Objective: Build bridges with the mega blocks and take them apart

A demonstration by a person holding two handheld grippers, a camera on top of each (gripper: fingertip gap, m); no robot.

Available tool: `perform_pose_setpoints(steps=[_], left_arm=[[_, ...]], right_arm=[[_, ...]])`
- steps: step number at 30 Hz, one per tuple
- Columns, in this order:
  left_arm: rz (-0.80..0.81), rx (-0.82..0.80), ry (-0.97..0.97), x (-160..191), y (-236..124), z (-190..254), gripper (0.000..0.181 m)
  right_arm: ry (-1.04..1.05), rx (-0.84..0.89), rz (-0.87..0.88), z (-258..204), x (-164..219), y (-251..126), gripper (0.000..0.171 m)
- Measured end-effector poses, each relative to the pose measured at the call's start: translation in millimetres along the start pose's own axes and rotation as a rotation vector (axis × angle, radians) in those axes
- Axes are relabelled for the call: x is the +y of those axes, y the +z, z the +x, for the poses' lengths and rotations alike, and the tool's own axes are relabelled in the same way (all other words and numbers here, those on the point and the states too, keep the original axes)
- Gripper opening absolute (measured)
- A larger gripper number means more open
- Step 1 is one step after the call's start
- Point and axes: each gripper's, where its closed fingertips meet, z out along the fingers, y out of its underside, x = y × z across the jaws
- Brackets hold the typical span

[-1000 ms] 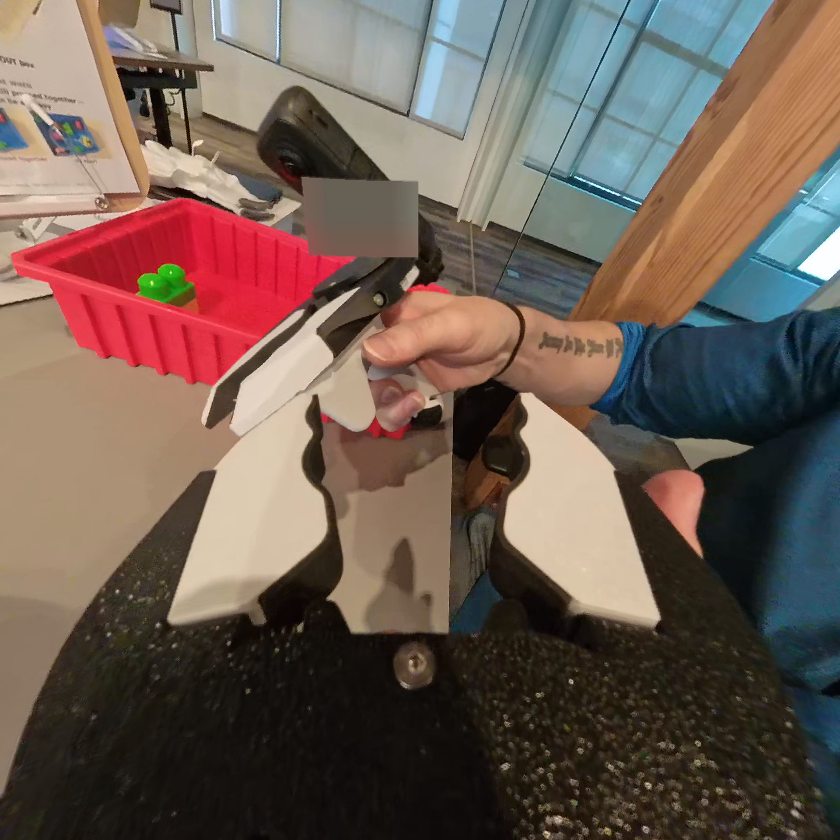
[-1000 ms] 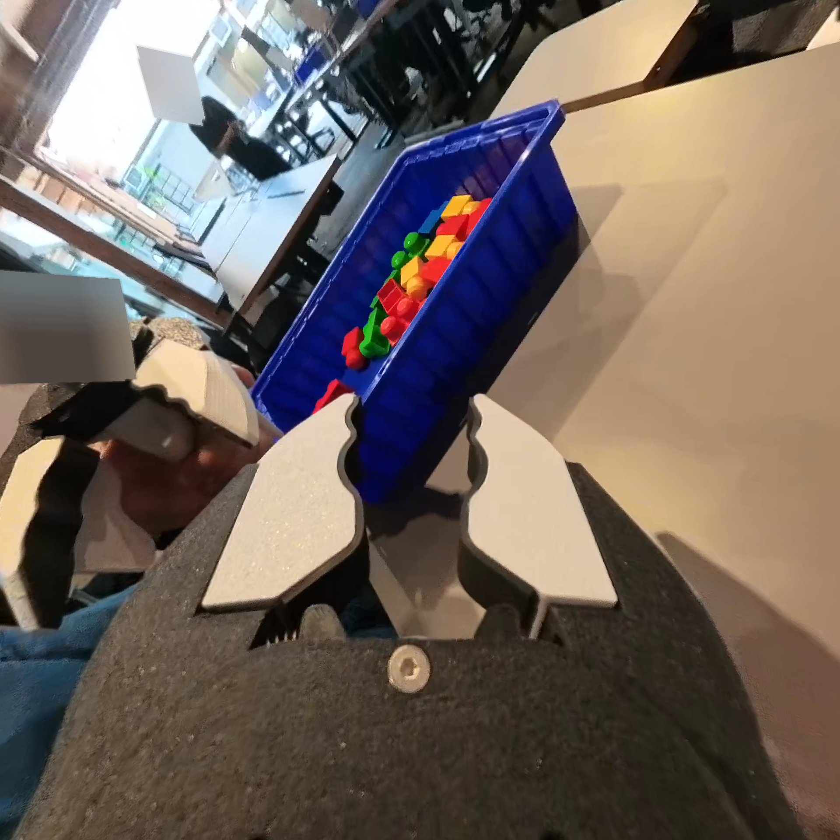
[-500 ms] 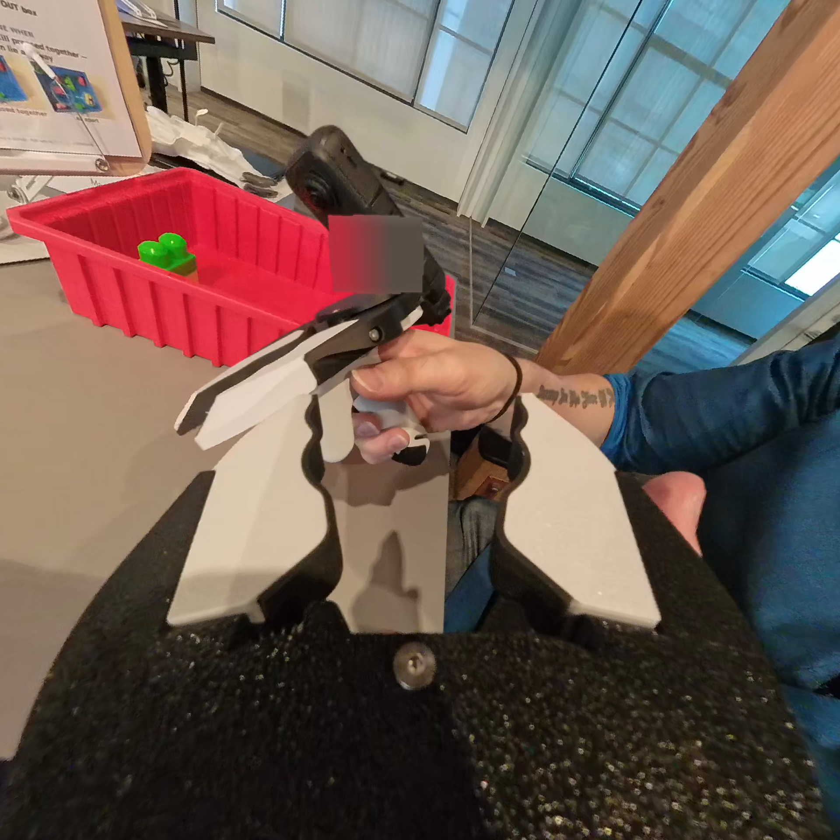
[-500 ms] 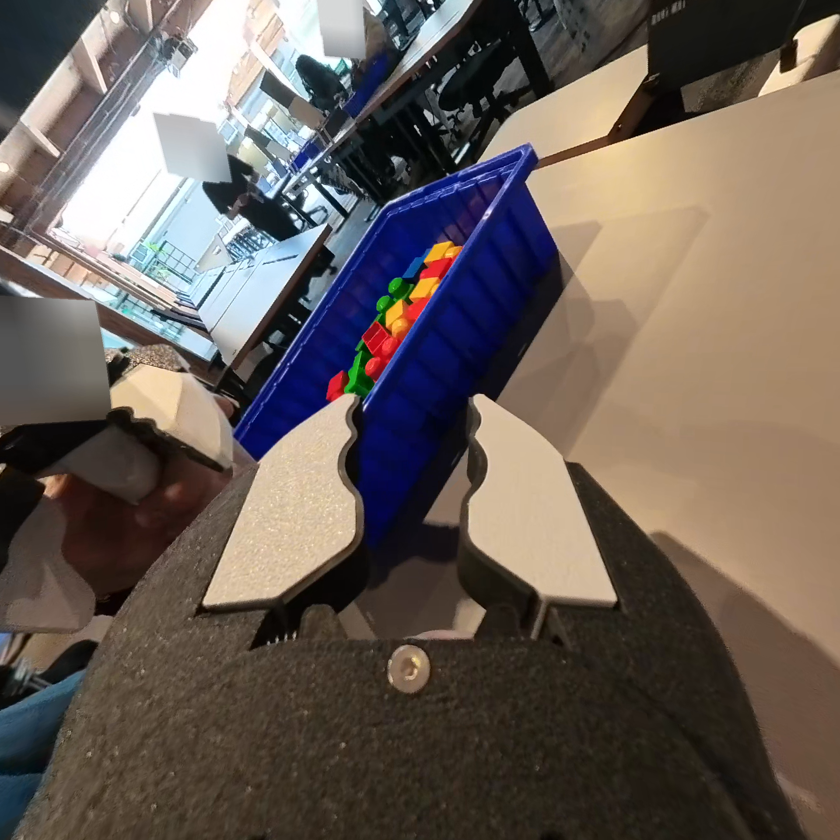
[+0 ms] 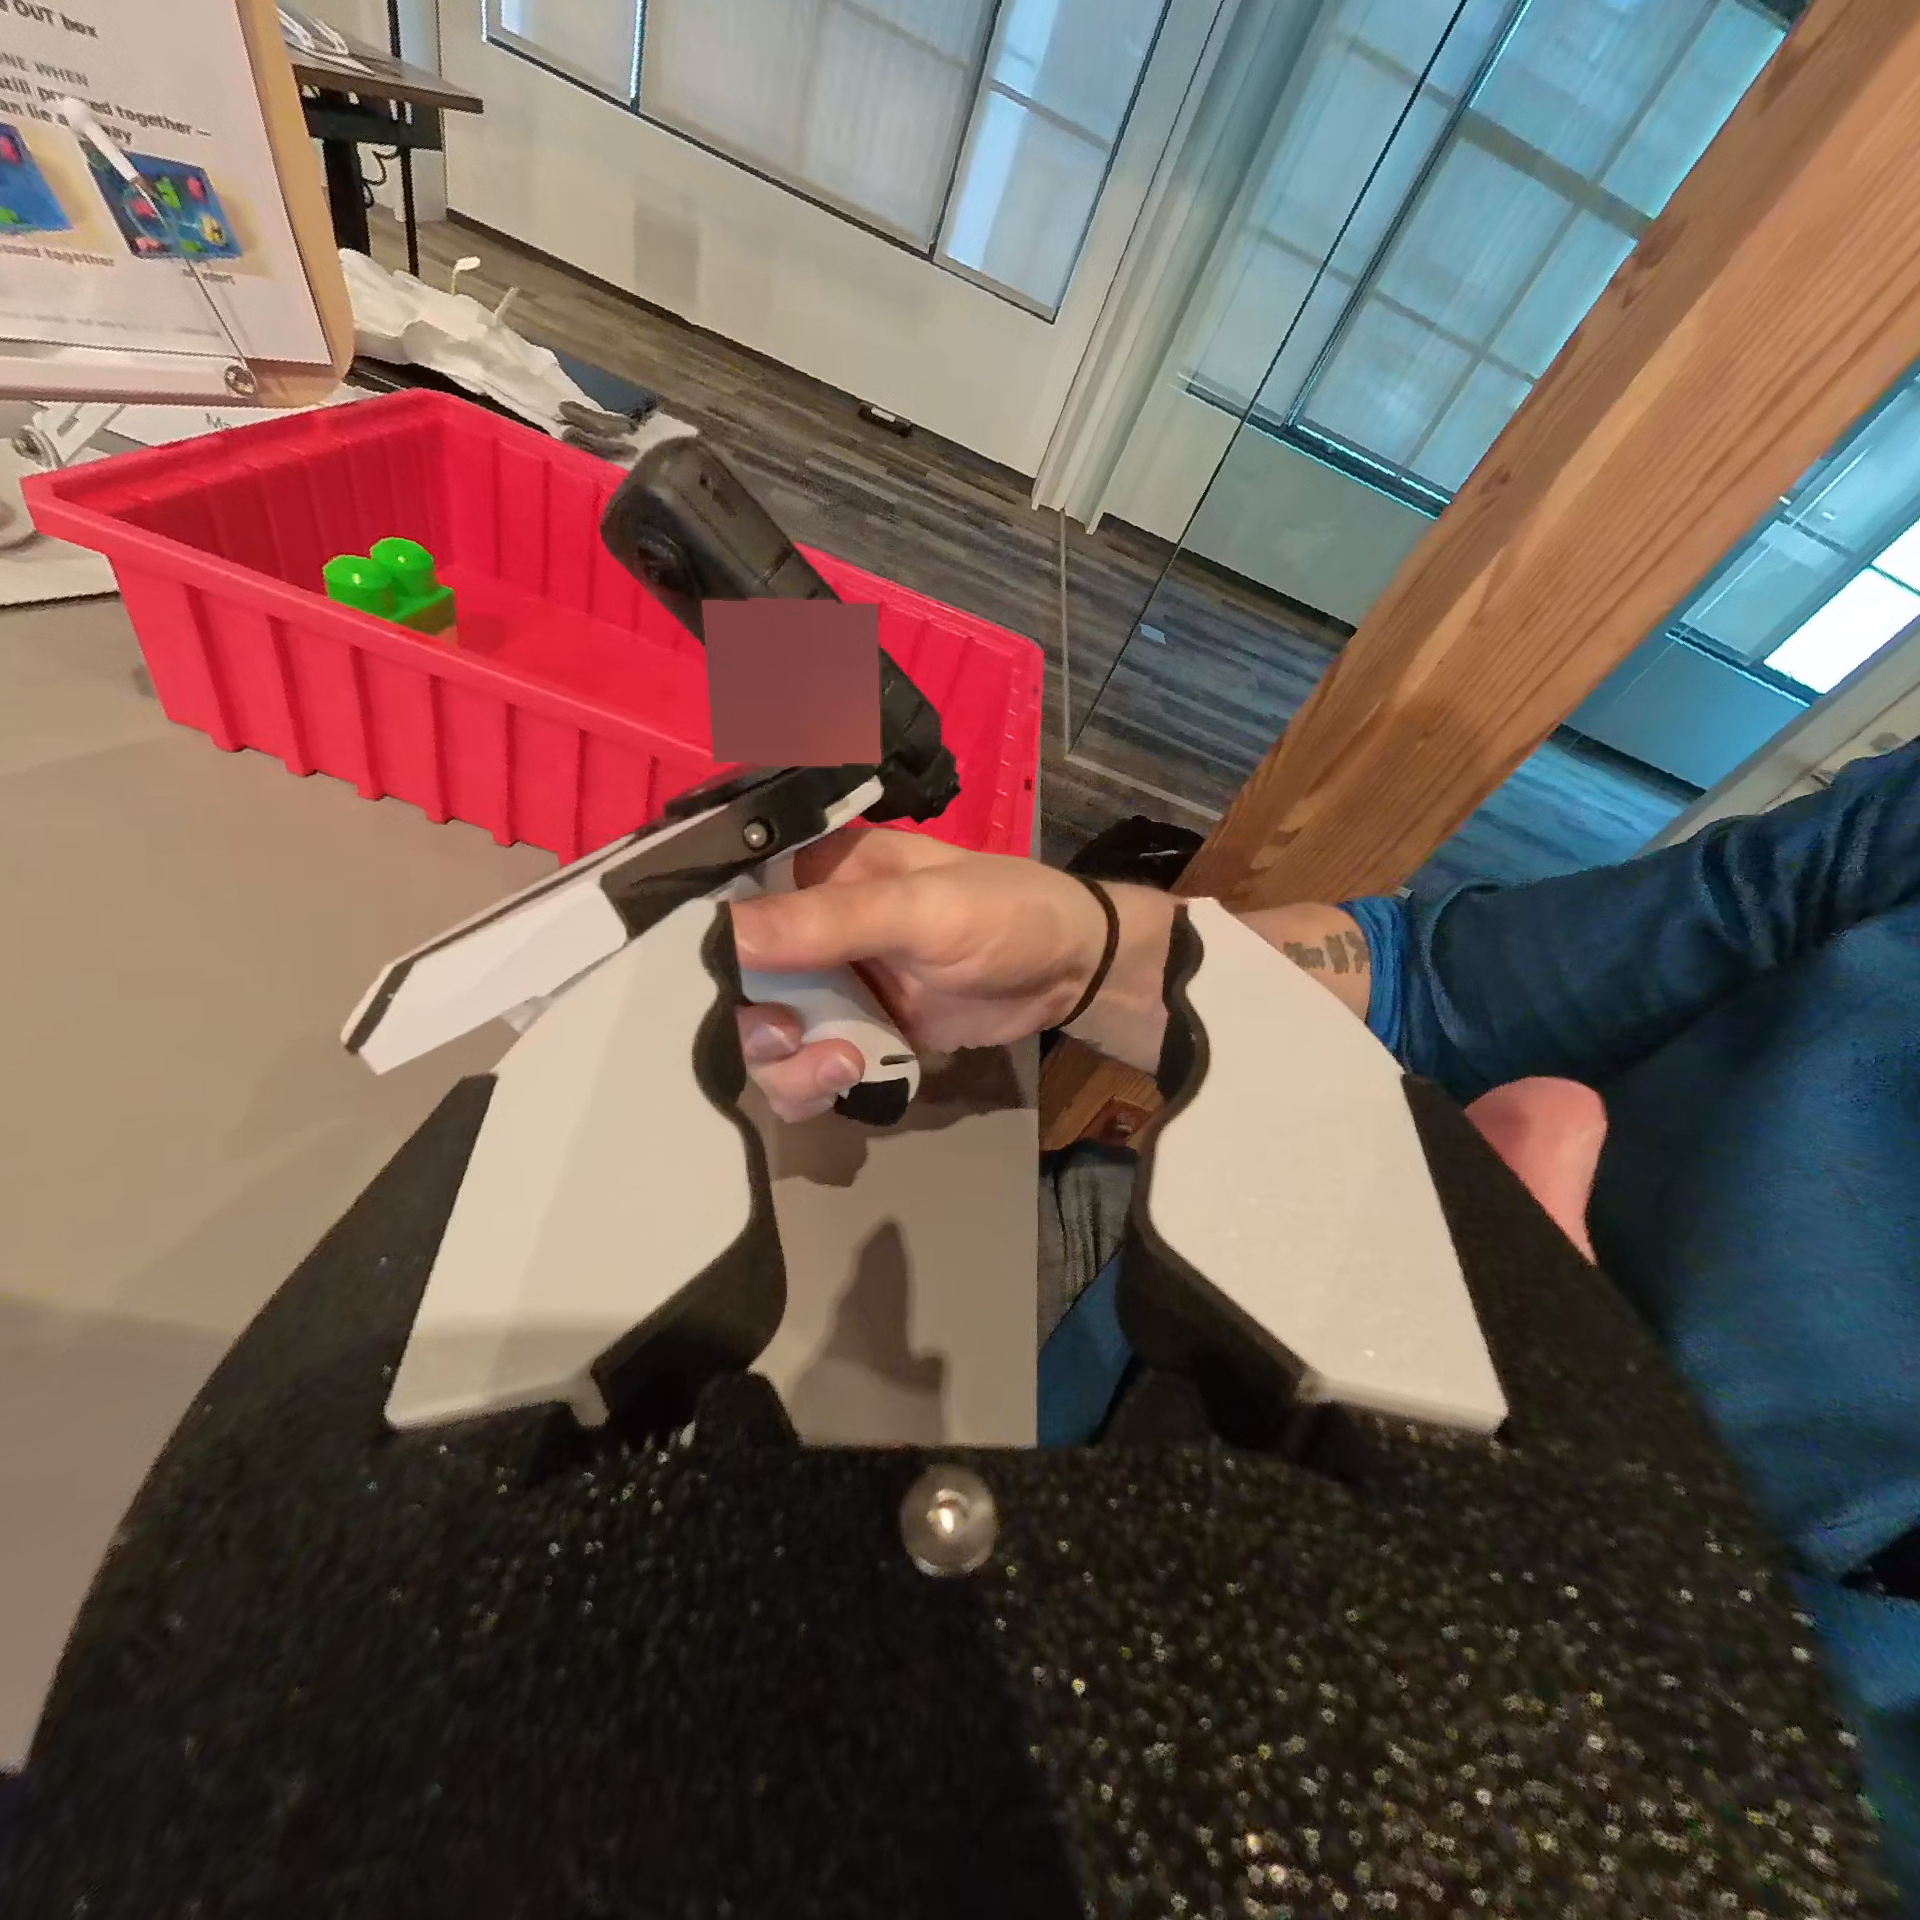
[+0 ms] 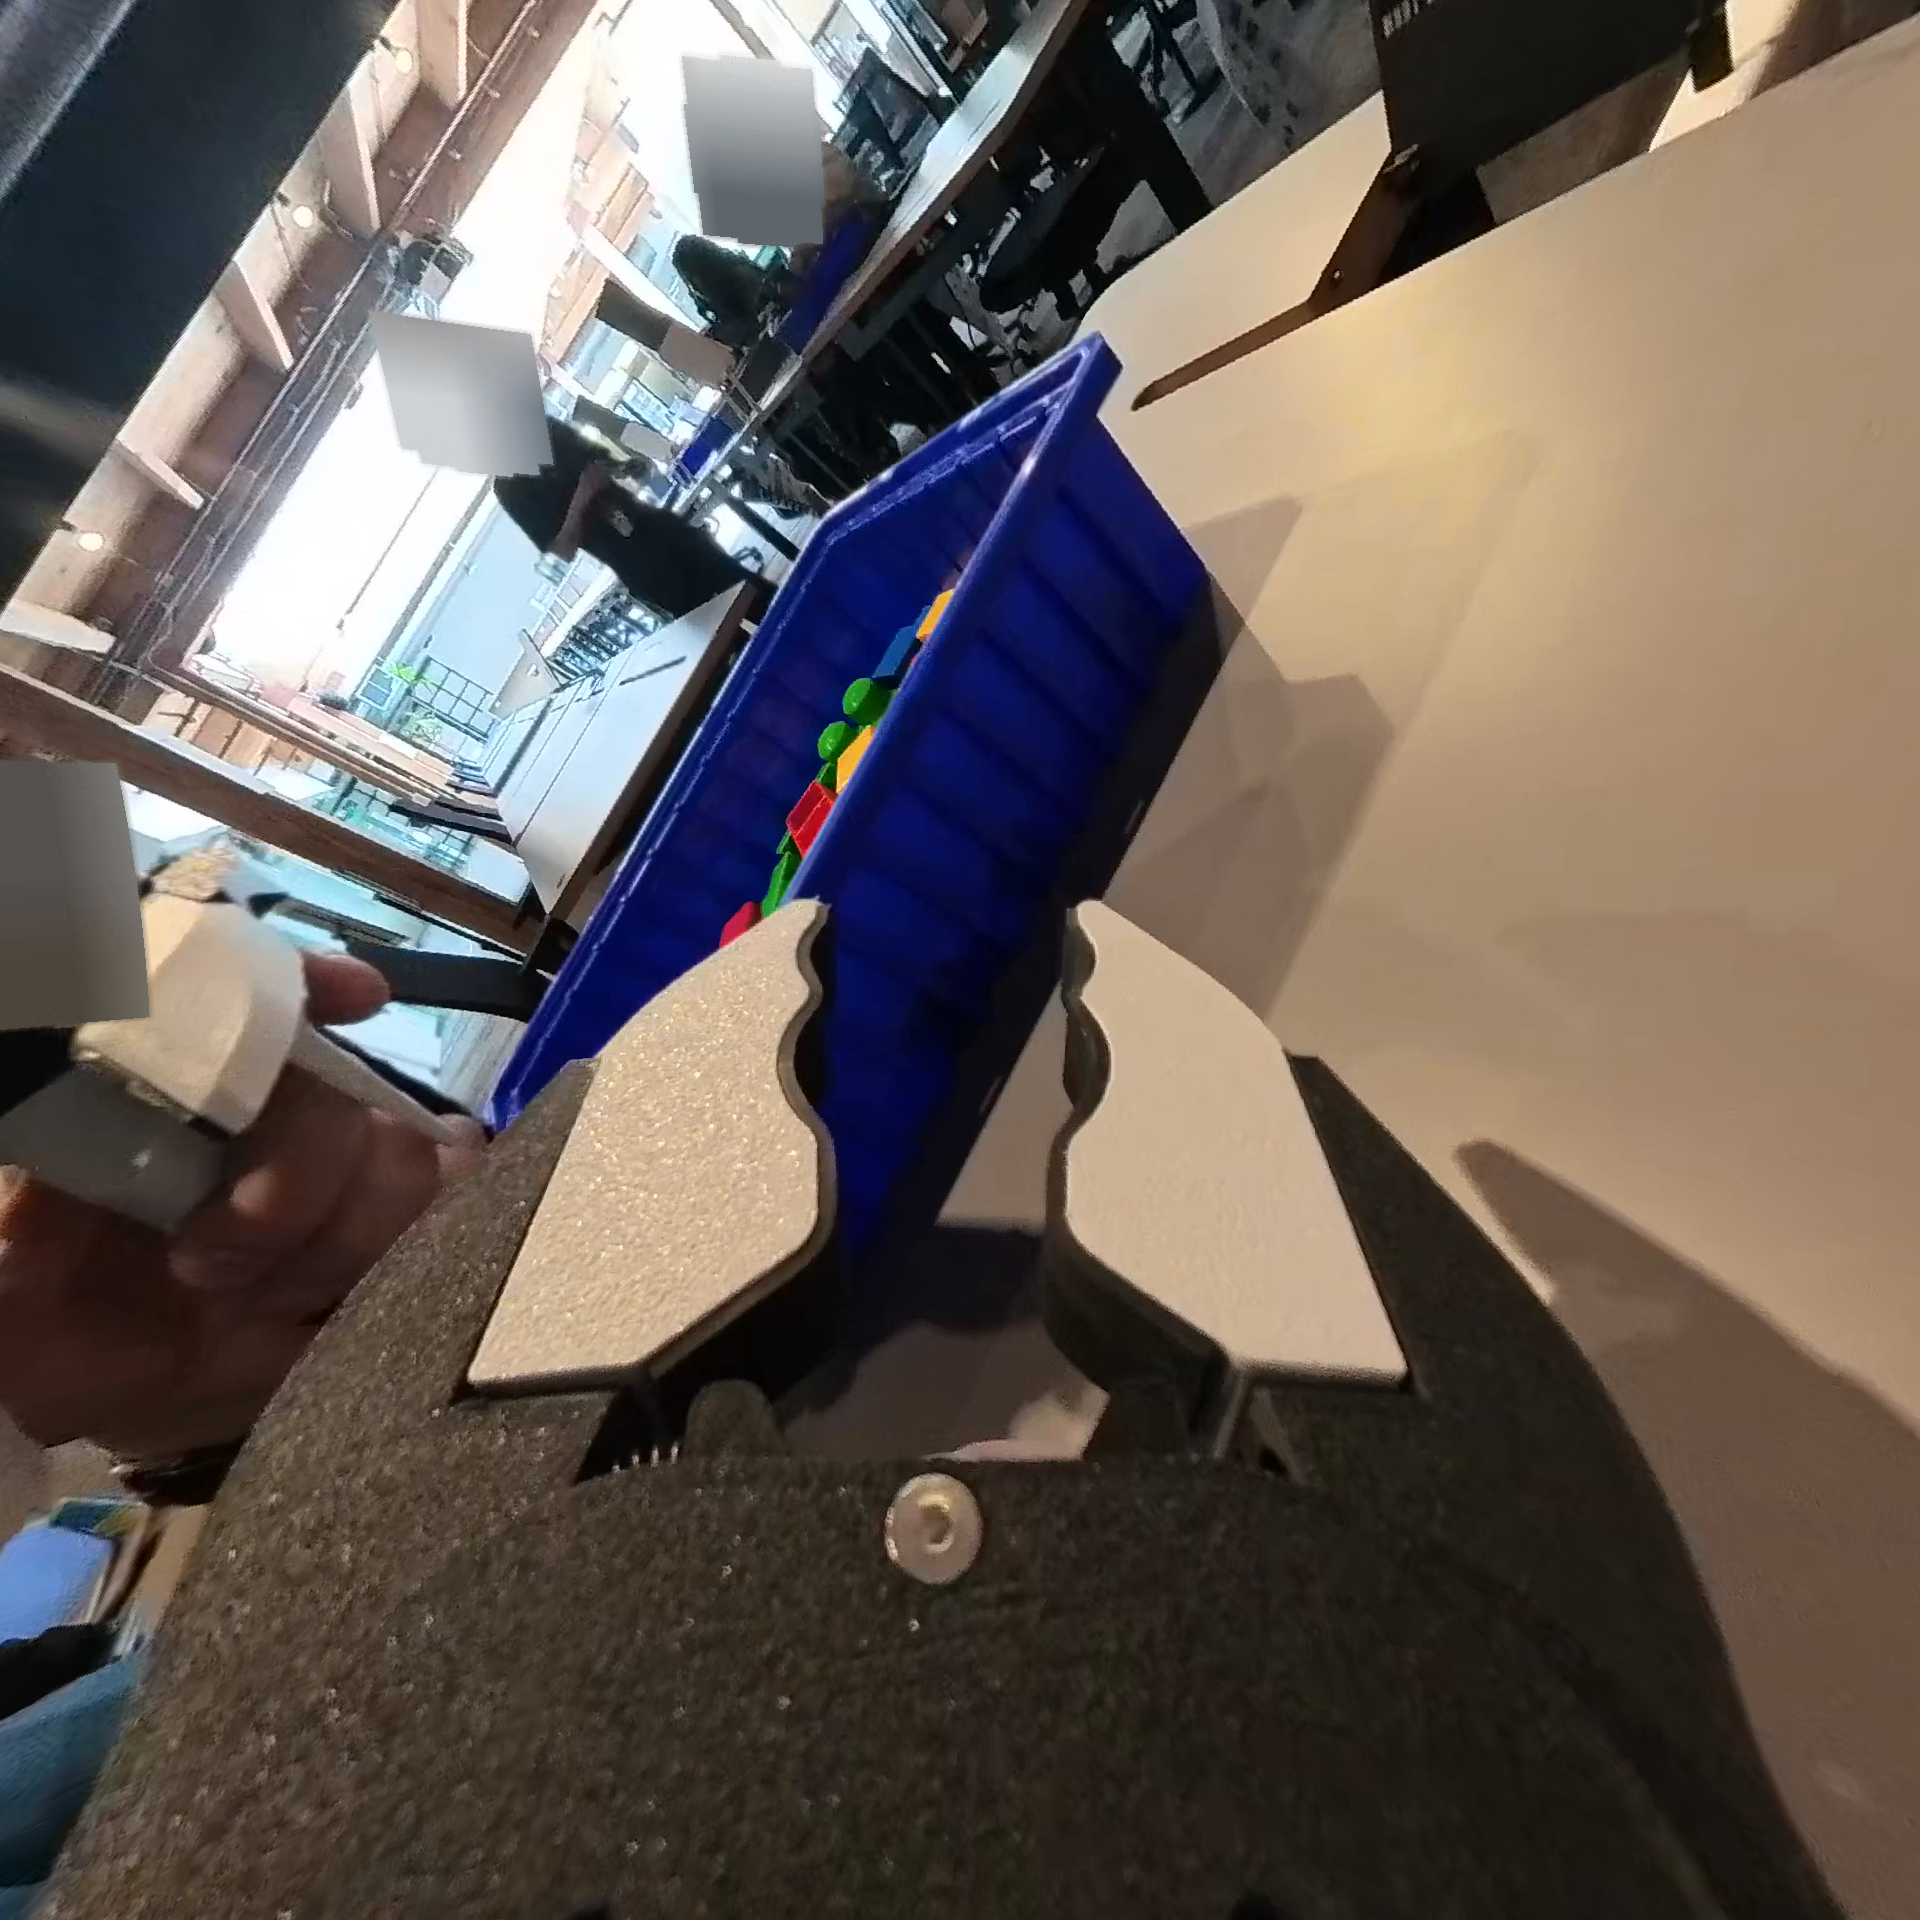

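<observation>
Gaping empty, both grippers' jaws, green two-stud block (image 5: 390, 582) in red bin (image 5: 540, 727), mixed bright blocks (image 6: 847, 769) in blue bin (image 6: 997, 748)

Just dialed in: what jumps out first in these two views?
The red bin on the table, left of the right gripper, holds one green block. The blue bin, ahead of that open, empty gripper, holds many mixed-colour blocks. The left gripper is open, empty too.
</observation>
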Motion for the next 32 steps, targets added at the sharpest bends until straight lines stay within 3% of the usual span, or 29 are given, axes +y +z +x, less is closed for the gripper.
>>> perform_pose_setpoints(steps=[20,28,30,32], left_arm=[[-0.003,0.026,-0.017,4,0,-14,0.076],[0.024,0.021,0.015,-1,-3,-13,0.09],[0.027,0.02,0.016,-1,-2,-13,0.092],[0.03,0.022,0.015,-1,-1,-12,0.093]], right_arm=[[0.119,-0.01,-0.018,44,21,16,0.04],[0.135,-0.023,-0.016,48,24,14,0.043],[0.131,-0.052,-0.017,45,25,13,0.048],[0.138,-0.058,-0.018,45,25,12,0.073]])
